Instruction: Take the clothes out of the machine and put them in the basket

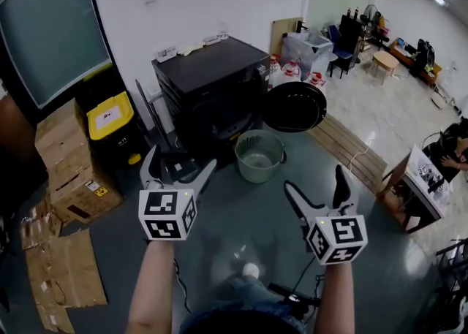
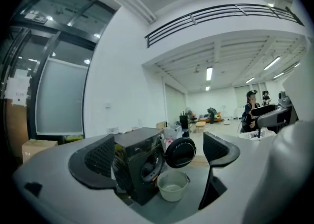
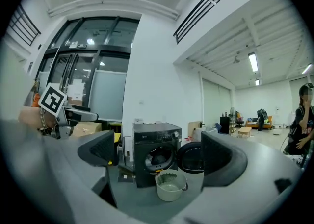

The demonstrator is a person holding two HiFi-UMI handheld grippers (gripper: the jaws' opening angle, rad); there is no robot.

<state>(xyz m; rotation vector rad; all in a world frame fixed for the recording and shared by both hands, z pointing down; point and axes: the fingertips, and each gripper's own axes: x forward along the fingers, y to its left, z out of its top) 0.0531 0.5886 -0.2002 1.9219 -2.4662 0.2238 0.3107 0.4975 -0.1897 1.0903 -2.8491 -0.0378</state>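
A black front-loading washing machine stands against the white wall, its round door swung open to the right. Dark clothes show inside the drum in the right gripper view. A pale green basket sits on the floor in front of the machine and looks empty. My left gripper and right gripper are both open, held up well short of the machine with nothing between their jaws. The machine and basket also appear in the left gripper view.
Cardboard boxes and a yellow-lidded bin stand left of the machine. Flattened cardboard lies on the floor. A wooden pallet and a table are at right. A cable runs by my feet.
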